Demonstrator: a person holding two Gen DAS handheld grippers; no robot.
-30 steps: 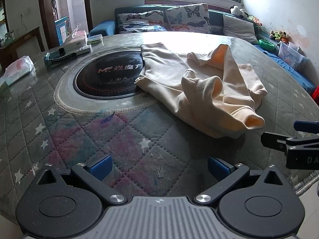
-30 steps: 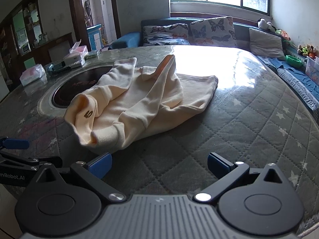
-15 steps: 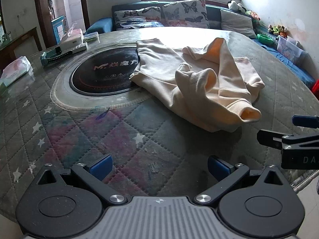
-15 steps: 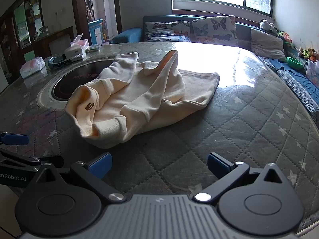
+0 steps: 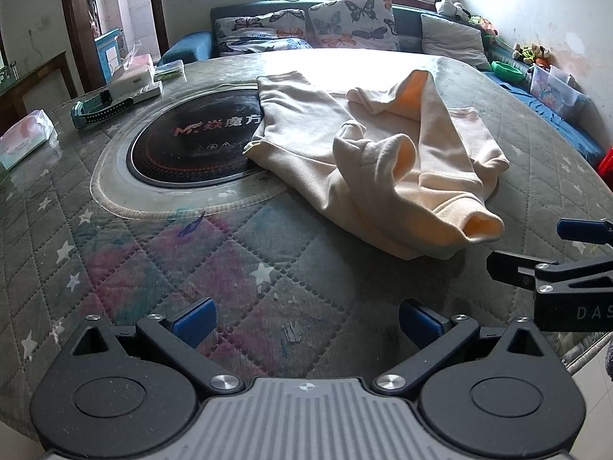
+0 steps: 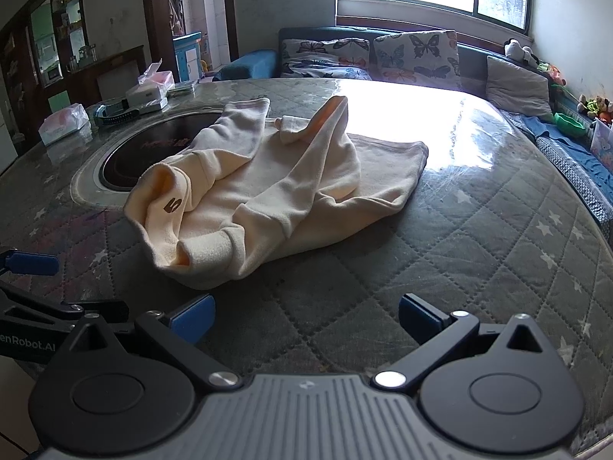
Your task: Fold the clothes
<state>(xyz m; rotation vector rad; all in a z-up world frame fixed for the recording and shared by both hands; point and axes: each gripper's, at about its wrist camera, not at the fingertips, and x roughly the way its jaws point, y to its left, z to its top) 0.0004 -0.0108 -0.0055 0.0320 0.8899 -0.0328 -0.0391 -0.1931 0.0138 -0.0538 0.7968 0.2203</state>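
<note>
A cream sweatshirt (image 5: 375,153) lies crumpled on the round quilted table, sleeves bunched, one cuff toward the near edge. It also shows in the right wrist view (image 6: 276,188), with a brown "5" on a fold. My left gripper (image 5: 304,324) is open and empty, above the near table edge, short of the garment. My right gripper (image 6: 304,318) is open and empty, also short of it. The right gripper shows at the right edge of the left wrist view (image 5: 551,253), the left gripper at the left edge of the right wrist view (image 6: 46,287).
A black induction plate (image 5: 191,142) is set in the table centre, partly under the sweatshirt. Tissue packs (image 5: 27,138), a white box (image 5: 134,80) and a teal strap (image 5: 99,109) lie at the far left. A sofa with butterfly cushions (image 5: 345,19) stands behind.
Both grippers have moved slightly forward toward the sweatshirt; it looks a little nearer. Both jaws stay open. The garment has not moved.
</note>
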